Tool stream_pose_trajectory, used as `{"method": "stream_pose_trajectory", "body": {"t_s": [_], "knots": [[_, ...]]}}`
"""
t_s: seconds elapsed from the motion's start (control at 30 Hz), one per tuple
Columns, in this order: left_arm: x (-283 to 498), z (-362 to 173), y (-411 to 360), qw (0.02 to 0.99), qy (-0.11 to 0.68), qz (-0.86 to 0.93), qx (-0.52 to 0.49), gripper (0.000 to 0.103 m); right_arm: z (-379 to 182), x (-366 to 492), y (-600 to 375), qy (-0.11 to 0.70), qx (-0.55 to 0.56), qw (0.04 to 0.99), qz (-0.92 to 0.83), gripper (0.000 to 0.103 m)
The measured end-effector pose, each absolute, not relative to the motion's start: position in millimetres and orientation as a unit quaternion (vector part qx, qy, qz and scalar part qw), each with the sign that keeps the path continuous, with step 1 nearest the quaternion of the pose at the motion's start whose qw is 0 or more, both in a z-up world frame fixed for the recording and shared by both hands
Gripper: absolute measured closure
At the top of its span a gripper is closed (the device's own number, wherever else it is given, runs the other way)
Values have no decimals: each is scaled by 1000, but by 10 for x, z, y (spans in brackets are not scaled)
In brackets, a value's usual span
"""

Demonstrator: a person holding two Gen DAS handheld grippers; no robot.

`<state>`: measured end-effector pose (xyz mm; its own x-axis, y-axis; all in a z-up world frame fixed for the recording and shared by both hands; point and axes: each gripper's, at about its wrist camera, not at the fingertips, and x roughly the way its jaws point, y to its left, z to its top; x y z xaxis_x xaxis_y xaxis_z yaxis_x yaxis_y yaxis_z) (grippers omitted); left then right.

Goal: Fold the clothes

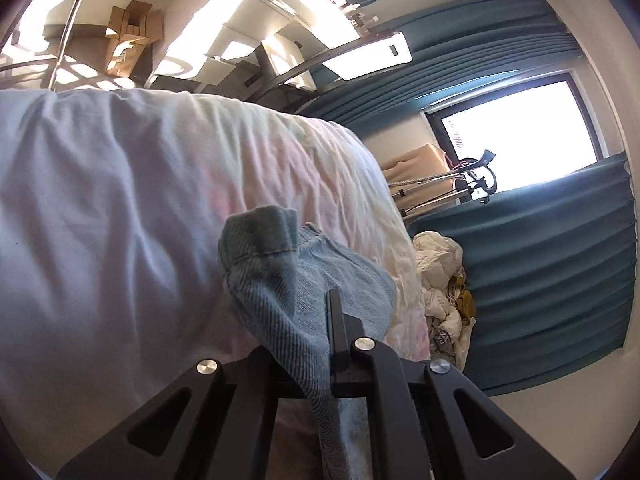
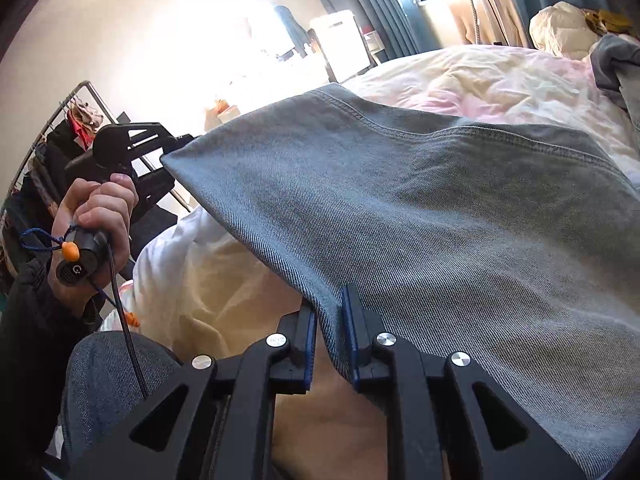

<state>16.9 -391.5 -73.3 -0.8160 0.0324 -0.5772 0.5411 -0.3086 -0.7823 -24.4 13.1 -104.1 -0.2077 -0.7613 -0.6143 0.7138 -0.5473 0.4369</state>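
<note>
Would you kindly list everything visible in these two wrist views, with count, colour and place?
denim garment: one, blue-grey, stretched above the bed
bedding: one, white and pale pink, beneath the garment
curtains: teal, by the window
clothes pile: one, cream and mustard, at the bed's far edge
cardboard boxes: brown, against the wall
left gripper: black, shut on the denim
right gripper: black, blue pads, denim edge between them
left hand: one, gripping a handle

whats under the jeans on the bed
A pale pink and cream quilt shows past the jeans and below their lifted edge, beside white cloth. What lies beneath their spread middle is covered.
</note>
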Motion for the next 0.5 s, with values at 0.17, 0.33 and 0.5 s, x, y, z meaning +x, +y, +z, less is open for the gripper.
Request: {"method": "stream_pose_trajectory", "body": {"t_s": [0.17, 0.33, 0.5], "knots": [[329, -1099, -4005, 165, 576, -739, 309, 96, -1029, -153, 302, -7, 426, 460, -779, 88], [439, -877, -3854, 141, 534, -773, 312, 68, -809, -127, 470, -17, 414, 429, -803, 88], [572, -382, -3588, 147, 433, -833, 311, 50, -385, -312, 773, -50, 382, 382, -840, 84]]}}
